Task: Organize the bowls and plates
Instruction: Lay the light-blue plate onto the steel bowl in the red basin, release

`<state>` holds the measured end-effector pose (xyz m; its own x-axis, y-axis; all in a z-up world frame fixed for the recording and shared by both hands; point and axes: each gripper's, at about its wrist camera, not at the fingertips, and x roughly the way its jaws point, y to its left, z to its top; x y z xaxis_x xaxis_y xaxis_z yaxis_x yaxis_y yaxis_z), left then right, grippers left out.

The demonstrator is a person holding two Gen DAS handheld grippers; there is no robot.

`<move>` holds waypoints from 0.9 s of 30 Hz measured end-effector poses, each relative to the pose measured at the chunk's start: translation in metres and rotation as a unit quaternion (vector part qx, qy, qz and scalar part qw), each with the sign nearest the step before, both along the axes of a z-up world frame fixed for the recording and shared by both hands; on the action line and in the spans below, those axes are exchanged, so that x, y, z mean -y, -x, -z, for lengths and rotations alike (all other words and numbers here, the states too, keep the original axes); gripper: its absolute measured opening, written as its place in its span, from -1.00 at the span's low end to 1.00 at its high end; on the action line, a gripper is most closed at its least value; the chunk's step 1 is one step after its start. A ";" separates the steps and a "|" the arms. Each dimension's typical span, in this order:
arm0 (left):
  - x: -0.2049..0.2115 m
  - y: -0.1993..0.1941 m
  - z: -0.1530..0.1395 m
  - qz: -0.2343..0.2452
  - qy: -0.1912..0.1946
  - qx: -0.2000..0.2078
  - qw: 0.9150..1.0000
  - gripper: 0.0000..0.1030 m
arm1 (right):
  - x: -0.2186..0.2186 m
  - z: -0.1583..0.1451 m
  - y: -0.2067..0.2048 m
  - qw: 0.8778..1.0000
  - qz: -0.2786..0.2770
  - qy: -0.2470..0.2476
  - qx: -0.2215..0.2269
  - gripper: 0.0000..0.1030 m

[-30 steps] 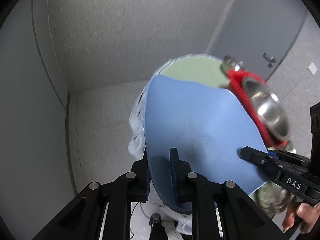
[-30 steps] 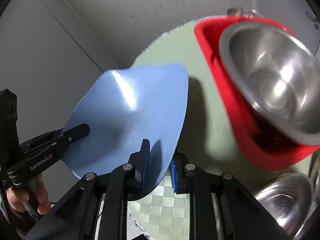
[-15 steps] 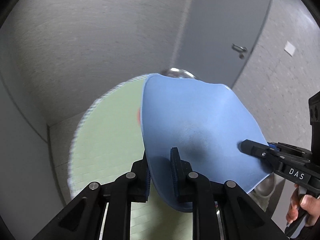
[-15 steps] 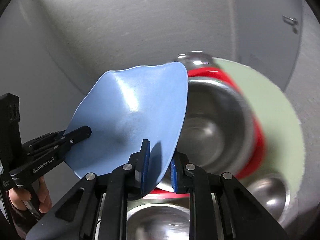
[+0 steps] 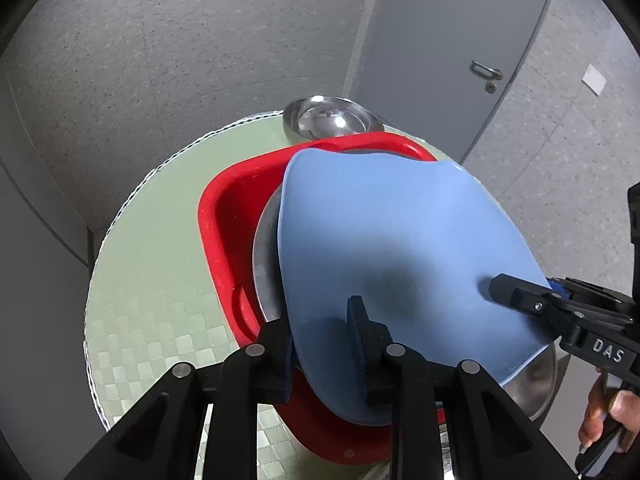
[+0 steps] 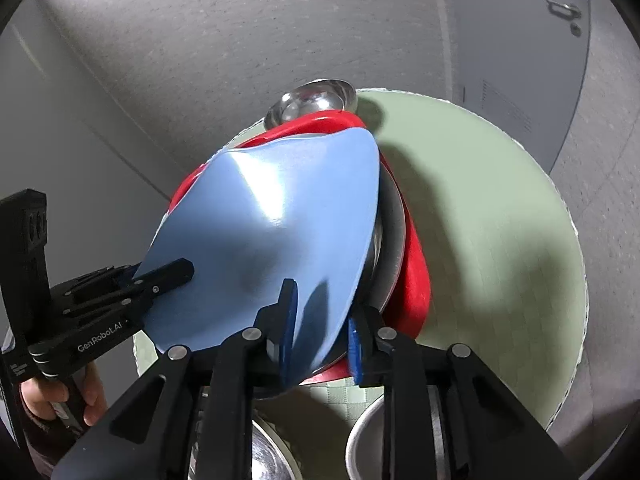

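A blue plate [image 5: 392, 248] is held by both grippers, tilted over a steel bowl [image 5: 266, 264] that sits in a red tray [image 5: 224, 216]. My left gripper [image 5: 324, 344] is shut on the plate's near rim. My right gripper [image 6: 320, 328] is shut on the opposite rim [image 6: 288, 232] and shows at the right of the left wrist view [image 5: 520, 296]. The left gripper shows at the left of the right wrist view [image 6: 160, 276]. The plate hides most of the bowl.
The tray stands on a round table with a green checked cloth [image 5: 160, 280]. A small steel dish [image 5: 328, 118] sits at the table's far edge. More steel bowls [image 6: 368, 440] lie near the right gripper. A grey wall and door [image 5: 460, 40] stand behind.
Both grippers have carried the blue plate across the table and lowered it over the steel bowl in the red tray. The grip on the plate is unchanged.
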<state>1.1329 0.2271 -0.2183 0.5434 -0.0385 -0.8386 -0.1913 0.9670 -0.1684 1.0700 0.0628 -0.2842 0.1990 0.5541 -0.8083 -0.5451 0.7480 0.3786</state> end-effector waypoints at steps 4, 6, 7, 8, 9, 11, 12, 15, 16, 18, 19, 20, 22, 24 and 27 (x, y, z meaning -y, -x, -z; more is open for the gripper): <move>0.000 0.015 -0.004 -0.006 -0.008 0.000 1.000 -0.39 | 0.000 -0.007 0.008 1.000 -0.008 -0.005 0.001 -0.35; 0.002 0.017 -0.005 -0.010 -0.011 -0.001 1.000 -0.22 | 0.003 -0.010 0.009 1.000 -0.008 -0.006 0.003 -0.19; 0.002 0.019 -0.005 -0.013 -0.013 -0.002 1.000 -0.12 | 0.003 -0.009 0.009 1.000 -0.009 -0.005 0.005 -0.13; 0.003 0.019 -0.006 -0.014 -0.014 -0.001 1.000 -0.05 | 0.003 -0.010 0.009 1.000 -0.009 -0.004 0.007 -0.11; 0.004 0.020 -0.007 -0.014 -0.016 0.000 1.000 0.08 | 0.004 -0.011 0.009 1.000 -0.008 -0.006 0.009 -0.11; 0.005 0.023 -0.011 -0.013 -0.023 0.005 1.000 0.12 | 0.006 -0.014 0.010 1.000 -0.008 -0.010 0.012 -0.11; 0.006 0.023 -0.014 -0.011 -0.023 0.005 1.000 0.23 | 0.005 -0.013 0.008 1.000 -0.007 -0.011 0.013 -0.11; 0.002 0.027 -0.022 -0.020 -0.030 0.014 0.999 0.53 | 0.008 -0.014 0.005 1.000 -0.002 -0.012 0.011 -0.11; 0.000 0.028 -0.027 -0.023 -0.034 0.018 0.999 0.57 | 0.009 -0.016 0.003 1.000 0.000 -0.014 0.013 -0.11; -0.005 0.030 -0.040 -0.027 -0.036 0.033 0.998 0.65 | 0.015 -0.024 -0.001 1.000 0.006 -0.015 0.020 -0.11; -0.009 0.028 -0.046 -0.027 -0.036 0.040 0.998 0.71 | 0.017 -0.028 -0.006 1.000 0.009 -0.016 0.025 -0.11; -0.012 0.023 -0.052 -0.026 -0.034 0.044 0.998 0.71 | 0.018 -0.032 -0.012 0.999 0.012 -0.017 0.029 -0.11; -0.020 0.009 -0.061 -0.023 -0.032 0.047 0.998 0.71 | 0.017 -0.040 -0.027 0.999 0.012 -0.022 0.034 -0.09; -0.029 -0.009 -0.071 -0.016 -0.020 0.051 0.998 0.71 | 0.011 -0.048 -0.048 0.999 0.009 -0.023 0.040 -0.08; -0.045 -0.051 -0.079 -0.006 -0.011 0.036 0.999 0.73 | -0.002 -0.052 -0.083 0.999 -0.001 -0.027 0.031 -0.03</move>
<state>1.1840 0.2724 -0.1392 0.6030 -0.0134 -0.7976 -0.1912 0.9683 -0.1608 1.1533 0.0652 -0.2323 0.2466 0.5973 -0.7632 -0.5712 0.7258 0.3834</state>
